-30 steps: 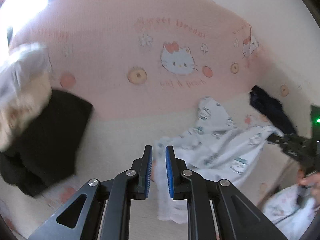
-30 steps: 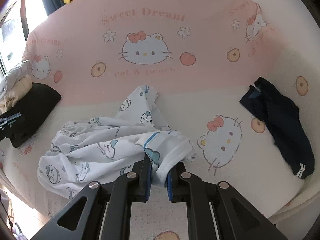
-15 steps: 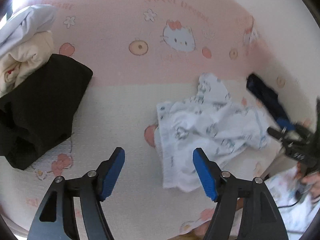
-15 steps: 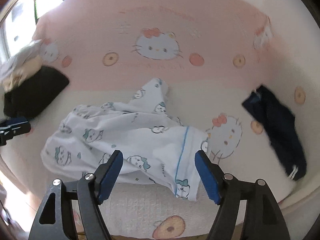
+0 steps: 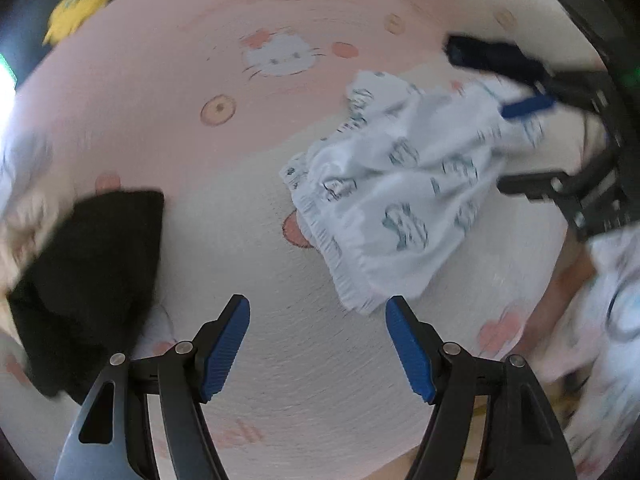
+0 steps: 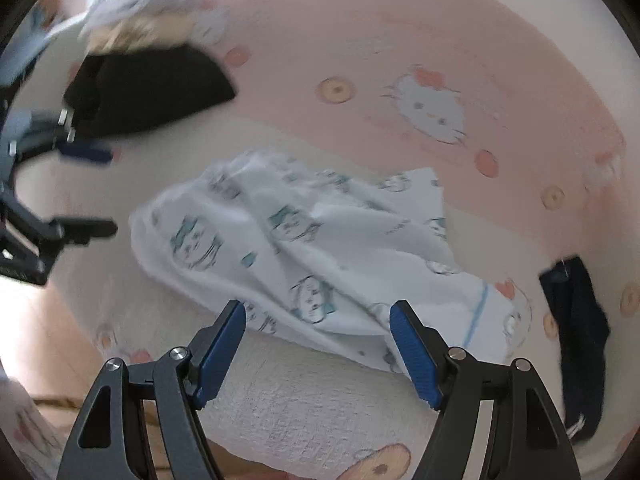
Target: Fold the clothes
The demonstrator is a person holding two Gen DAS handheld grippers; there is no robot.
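Pink-cream bedsheet [image 6: 304, 400] — printed garment [image 6: 304, 248] crumpled; both grippers open, empty.

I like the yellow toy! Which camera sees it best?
The left wrist view: the yellow plush toy sits at the top left, beyond the pink cat-print bedsheet, blurred but whole. The right wrist view does not show it at all.

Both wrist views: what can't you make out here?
- Pale pile beside the black garment, right view: motion blur, item count unreadable.
- Dark navy garment, right view: cut off by the edge; type unclear.
- Printed white garment, left view: crumpled and blurred, far end behind the right gripper.
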